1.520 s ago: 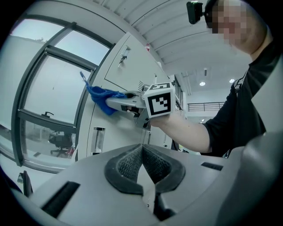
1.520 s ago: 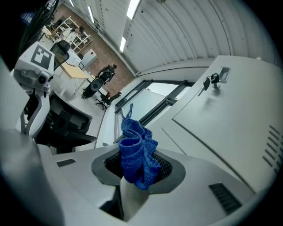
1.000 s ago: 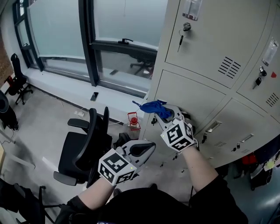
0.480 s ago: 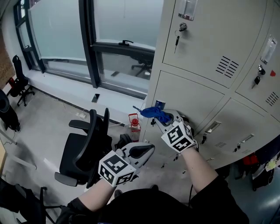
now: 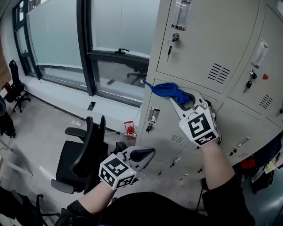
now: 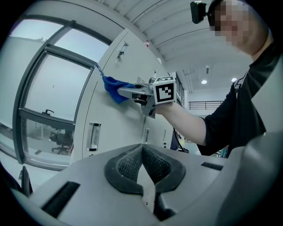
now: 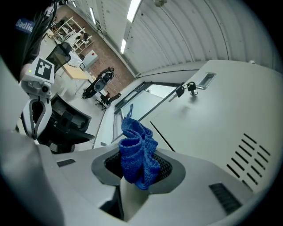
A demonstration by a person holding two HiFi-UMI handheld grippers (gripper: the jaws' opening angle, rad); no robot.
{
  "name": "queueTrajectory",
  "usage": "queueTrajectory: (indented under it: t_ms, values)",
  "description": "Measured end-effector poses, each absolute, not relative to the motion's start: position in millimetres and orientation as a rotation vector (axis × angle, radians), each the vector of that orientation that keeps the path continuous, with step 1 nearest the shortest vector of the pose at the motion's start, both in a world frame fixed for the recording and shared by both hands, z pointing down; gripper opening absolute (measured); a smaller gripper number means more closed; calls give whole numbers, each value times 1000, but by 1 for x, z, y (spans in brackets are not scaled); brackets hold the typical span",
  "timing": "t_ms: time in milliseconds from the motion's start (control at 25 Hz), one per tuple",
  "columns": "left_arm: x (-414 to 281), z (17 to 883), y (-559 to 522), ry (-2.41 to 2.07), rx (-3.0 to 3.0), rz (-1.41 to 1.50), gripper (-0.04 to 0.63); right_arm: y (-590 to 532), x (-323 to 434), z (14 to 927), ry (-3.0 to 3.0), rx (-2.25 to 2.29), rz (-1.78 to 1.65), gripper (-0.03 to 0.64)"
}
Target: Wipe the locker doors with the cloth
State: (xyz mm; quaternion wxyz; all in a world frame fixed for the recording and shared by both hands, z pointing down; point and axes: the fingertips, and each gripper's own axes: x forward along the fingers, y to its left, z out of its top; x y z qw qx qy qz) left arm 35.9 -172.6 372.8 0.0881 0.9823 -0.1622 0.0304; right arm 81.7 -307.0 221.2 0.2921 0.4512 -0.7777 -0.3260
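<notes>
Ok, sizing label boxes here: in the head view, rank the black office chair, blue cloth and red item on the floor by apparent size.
1. black office chair
2. blue cloth, though it is held up nearer the camera, which enlarges it
3. red item on the floor, clearly smallest

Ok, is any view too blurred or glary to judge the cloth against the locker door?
Head view: evenly lit and sharp, the cloth clear against the locker door. Right gripper view: heavy fisheye bending and dark corners, ceiling strip lights blown out, yet the cloth is crisp. Left gripper view: same distortion, window pale and bright, cloth small but readable.
</notes>
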Motion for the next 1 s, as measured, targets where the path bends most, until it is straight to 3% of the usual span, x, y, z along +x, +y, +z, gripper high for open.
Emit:
queueTrajectory:
  t_ms: [1000]
  values:
    - [37, 397, -180, -537, 2856, 168, 8, -319, 95, 436, -2166, 1034, -467, 103]
